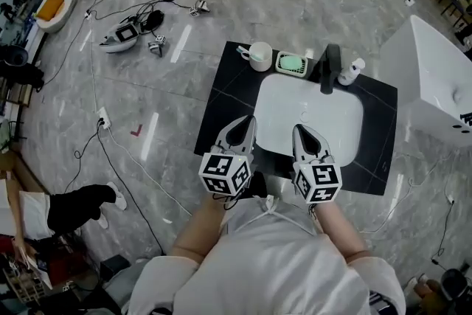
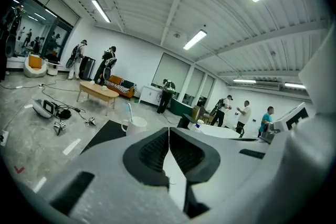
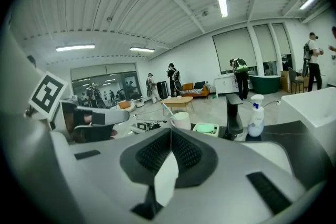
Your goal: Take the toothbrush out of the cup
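1. The toothbrush (image 1: 243, 51) stands in the cup (image 1: 260, 55) and leans out over its left rim. The cup seems to serve as its holder, which leaves the brush's upper end free to be grasped.
2. The cup sits at the back left of the bench (image 1: 228, 96), behind the sink (image 1: 332, 122). To its right along the back edge stand a soap dish (image 1: 292, 63), a tap (image 1: 330, 68) and a spray bottle (image 1: 352, 71).
3. The left tongs (image 1: 248, 122) are clenched on nothing, with their pads meeting. They hover at the sink's near left rim and point toward the cup, which lies ahead, slightly left of their line and well apart.
4. The right tongs (image 1: 299, 130) are also clenched and empty. They sit just beside the left pair over the sink's near edge, with the cup ahead and further to their left.
5. Both pairs look parked in a ready pose. The left is the nearer one to the brush, and it would have to open before closing on the brush's upper end.
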`<state>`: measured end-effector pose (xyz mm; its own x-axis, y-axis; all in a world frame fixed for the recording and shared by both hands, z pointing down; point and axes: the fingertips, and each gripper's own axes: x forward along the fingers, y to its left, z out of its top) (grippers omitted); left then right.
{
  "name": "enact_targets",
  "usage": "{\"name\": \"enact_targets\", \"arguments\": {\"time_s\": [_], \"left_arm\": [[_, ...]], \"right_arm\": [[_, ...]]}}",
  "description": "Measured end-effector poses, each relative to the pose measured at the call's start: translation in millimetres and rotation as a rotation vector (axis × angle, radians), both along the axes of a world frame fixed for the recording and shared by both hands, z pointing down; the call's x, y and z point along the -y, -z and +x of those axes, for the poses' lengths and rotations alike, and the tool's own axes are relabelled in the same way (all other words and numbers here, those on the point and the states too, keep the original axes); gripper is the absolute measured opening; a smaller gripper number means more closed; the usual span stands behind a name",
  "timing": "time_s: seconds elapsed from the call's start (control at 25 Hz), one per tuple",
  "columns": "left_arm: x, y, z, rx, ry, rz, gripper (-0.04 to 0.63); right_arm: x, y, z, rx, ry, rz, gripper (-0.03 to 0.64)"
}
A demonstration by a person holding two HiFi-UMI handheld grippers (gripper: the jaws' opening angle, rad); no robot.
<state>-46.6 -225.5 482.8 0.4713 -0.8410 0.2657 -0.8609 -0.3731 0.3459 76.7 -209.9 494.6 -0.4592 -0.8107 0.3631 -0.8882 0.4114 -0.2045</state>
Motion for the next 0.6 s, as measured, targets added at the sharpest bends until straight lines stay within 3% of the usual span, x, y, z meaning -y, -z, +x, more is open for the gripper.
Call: {"name": "enact_targets", "arguments": {"time_s": [0.36,0.6], "left_arm": [[96.1,-24.9,-25.7,-0.046,-0.047,-0.053,0.02],[141.6,-48.1,-35.1,-0.015,-0.033,-0.039,0.021]], "right_arm": [[85.2,-11.0,-30.7,-0.009,-0.044,-0.023,0.028],[126.0,-22.7,-42.9,-0.01,-0.061,-0.027,0.028]]}}
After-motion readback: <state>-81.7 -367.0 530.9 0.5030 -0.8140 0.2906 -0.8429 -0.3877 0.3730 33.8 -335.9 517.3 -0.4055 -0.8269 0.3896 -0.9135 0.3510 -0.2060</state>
